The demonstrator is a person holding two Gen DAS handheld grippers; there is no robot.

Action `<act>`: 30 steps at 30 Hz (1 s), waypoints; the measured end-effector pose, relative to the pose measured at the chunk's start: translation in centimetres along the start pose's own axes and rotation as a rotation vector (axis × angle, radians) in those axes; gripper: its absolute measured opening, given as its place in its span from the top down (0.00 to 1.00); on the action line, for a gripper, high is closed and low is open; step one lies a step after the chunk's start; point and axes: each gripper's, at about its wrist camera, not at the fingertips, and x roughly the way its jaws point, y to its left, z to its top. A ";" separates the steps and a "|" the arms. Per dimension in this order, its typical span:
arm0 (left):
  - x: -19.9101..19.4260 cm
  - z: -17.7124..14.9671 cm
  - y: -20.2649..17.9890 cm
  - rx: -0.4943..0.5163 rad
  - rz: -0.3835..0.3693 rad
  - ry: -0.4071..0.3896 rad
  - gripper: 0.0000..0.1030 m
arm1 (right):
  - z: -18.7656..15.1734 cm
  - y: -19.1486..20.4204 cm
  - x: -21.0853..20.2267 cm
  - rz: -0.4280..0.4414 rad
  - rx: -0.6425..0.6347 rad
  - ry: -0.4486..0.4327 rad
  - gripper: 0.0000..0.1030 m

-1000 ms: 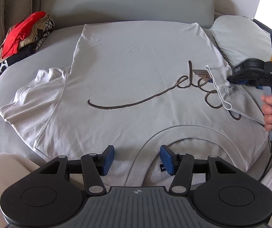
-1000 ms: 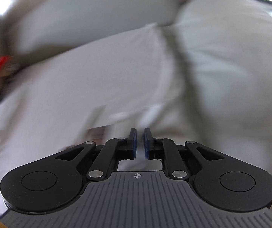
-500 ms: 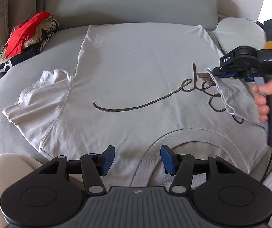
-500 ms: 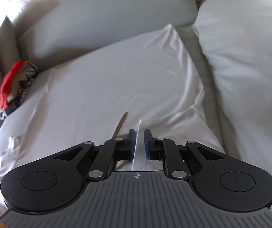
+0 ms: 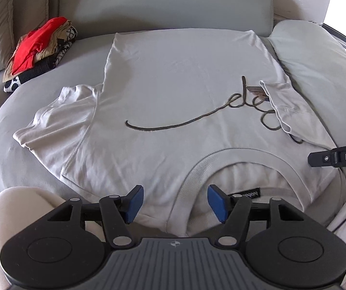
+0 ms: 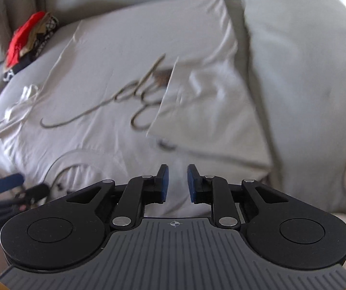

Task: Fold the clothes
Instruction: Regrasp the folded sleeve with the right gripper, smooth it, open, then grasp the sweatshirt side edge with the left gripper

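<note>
A pale grey T-shirt with dark script lettering lies flat, front up, on a round grey cushion, collar nearest me. Its right sleeve is folded inward over the lettering; it also shows in the right wrist view. The left sleeve lies spread out. My left gripper is open and empty just above the collar edge. My right gripper is open and empty, back near the shirt's right shoulder; its body shows at the left wrist view's right edge.
A pile of red, tan and black-and-white clothes sits at the back left. A grey backrest runs behind the shirt. A large pillow lies right of it. A pale cushion is at my near left.
My right gripper let go of the right sleeve, which now lies folded on the shirt, opened, and drew back toward the near right. My left gripper stayed open by the collar.
</note>
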 end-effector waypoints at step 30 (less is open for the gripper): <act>-2.7 1.3 10.1 -0.331 -0.144 -0.039 0.40 | -1.1 4.2 -2.1 0.169 -0.031 0.041 0.51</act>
